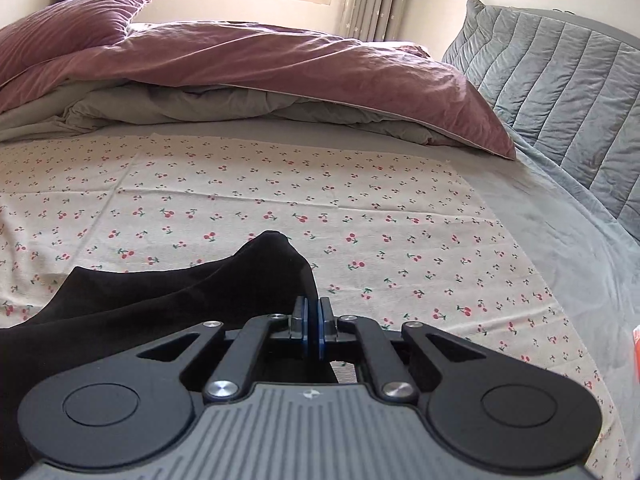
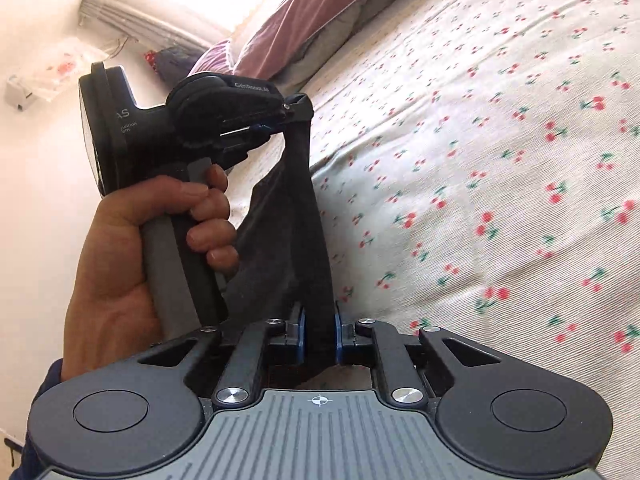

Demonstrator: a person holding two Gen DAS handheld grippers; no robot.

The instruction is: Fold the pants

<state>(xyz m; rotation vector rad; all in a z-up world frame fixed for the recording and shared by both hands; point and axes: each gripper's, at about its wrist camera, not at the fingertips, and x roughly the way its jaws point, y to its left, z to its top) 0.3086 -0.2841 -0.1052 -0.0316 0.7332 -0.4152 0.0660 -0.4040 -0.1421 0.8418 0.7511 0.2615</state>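
So both ends gripped: left gripper (image 1: 313, 326) clenched on black pants (image 1: 180, 292) at lower left, right gripper (image 2: 319, 334) clamped on the same fabric at lower centre, lifted off cherry-print sheet (image 1: 360, 200), fold barely started, laying and creasing left

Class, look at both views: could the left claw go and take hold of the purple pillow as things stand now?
Probably not yet. The left claw is shut on the black pants, which the right claw grips too. The purple pillow lies beyond the cherry-print sheet.
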